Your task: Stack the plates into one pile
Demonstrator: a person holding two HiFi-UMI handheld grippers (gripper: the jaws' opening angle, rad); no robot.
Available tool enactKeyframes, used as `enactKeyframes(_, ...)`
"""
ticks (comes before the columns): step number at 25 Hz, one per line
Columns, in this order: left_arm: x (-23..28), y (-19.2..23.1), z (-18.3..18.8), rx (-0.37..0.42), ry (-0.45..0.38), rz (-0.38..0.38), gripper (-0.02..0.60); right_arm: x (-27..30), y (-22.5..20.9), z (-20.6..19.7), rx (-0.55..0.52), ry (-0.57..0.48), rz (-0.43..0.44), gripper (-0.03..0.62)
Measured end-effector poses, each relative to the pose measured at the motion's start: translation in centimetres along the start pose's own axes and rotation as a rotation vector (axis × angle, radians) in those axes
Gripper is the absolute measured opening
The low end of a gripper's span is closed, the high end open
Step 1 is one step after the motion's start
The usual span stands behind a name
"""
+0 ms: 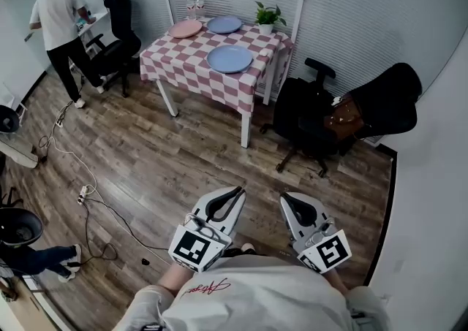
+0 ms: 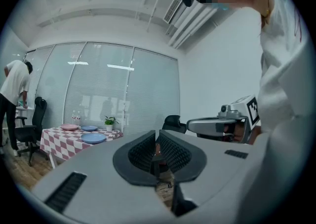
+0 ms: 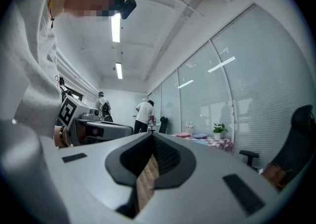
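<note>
Pink plate [image 1: 185, 28] and 2 blue plates [image 1: 224, 25] [image 1: 229, 59] lie apart on the table [image 1: 179, 55], 3 in all. They look stiff, smooth and breakable, so pinch each by its rim. Your left gripper [image 1: 237, 193] and right gripper [image 1: 286, 197] are both closed, empty, well short of the table.

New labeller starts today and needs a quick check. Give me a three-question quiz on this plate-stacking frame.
1. True or false: the pink round plate, the far blue round plate and the near blue round plate already form one pile on the red-and-white checked tablecloth.
2. In the head view, the pink round plate lies: A) left of the far blue round plate, B) under the near blue round plate, C) on the floor.
3. Fill in: the left gripper and the right gripper are both shut and hold ____.
Key: 1 false; 2 A; 3 nothing.
</note>
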State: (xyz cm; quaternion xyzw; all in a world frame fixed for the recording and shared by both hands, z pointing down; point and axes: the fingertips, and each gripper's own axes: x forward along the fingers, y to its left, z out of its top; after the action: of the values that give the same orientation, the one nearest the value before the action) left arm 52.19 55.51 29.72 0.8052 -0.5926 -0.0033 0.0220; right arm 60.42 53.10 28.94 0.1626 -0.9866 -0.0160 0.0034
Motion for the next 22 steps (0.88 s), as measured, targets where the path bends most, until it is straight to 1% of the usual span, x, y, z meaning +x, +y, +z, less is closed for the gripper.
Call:
enactKeyframes(4,0.8,-0.6,-0.5,-0.025,0.012,0.015,0.037,-0.5,-1.0,-1.0,0.003,0.015,0.01,0.011)
enactKeyframes(10,1.0,-1.1,-1.5,-0.048,0.035,0.048,0.037,-0.7,-1.5,-1.9,0.024,0.029,0.049,0.011)
enactKeyframes(15,1.5,-0.2,-2.0,-0.048,0.055,0.069,0.037,0.0,-2.1,-2.2,0.046,0.023,0.057,0.011)
enactKeyframes(18,2.0,0.8,-2.0,-0.062,0.053,0.067,0.037,1.2,-2.6,-2.6,0.045,0.03,0.053,0.011)
enactKeyframes(22,3.0,2.8,-2.3,-0.056,0.05,0.059,0.037,2.8,-3.4,-2.7,0.041,0.026,0.041,0.011)
